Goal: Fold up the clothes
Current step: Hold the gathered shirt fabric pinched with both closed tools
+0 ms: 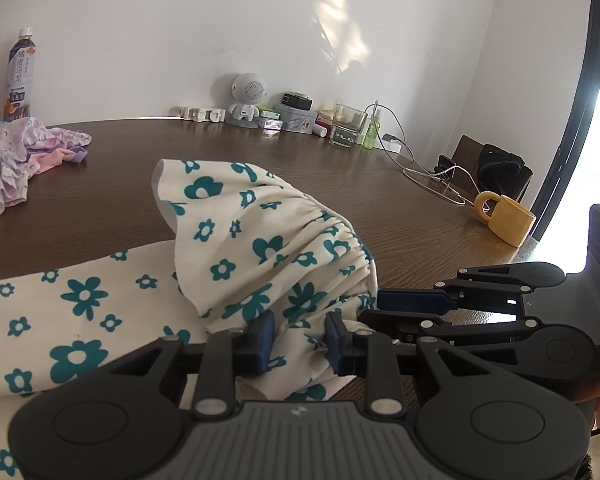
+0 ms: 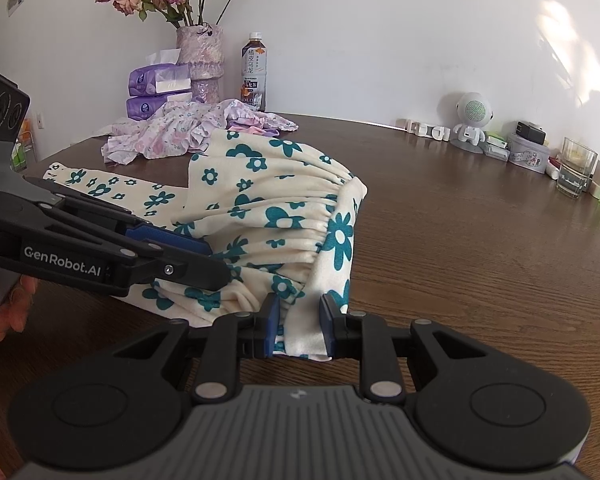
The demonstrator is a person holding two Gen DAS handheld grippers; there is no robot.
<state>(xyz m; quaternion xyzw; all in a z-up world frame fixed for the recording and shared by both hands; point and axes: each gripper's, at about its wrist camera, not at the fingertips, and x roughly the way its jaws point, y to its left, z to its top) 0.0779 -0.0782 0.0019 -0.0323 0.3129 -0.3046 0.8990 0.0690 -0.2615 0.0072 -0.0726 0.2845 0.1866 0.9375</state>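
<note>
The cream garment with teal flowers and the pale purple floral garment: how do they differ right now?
The cream garment with teal flowers is lifted near the camera, clamped by the left gripper and right gripper; the pale purple floral garment lies crumpled and unheld farther back. The cream one bears bold teal blooms, the purple one faint pinkish ones. Both rest on the brown wooden table.

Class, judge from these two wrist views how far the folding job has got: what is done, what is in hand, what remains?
Done: little; no folded piece shows. In hand: the left claw and right claw each pinch the gathered waistband of the cream garment with teal flowers, lifting it while its far part lies on the table. Left: finishing this fold, then the crumpled pink and purple clothes behind.
</note>
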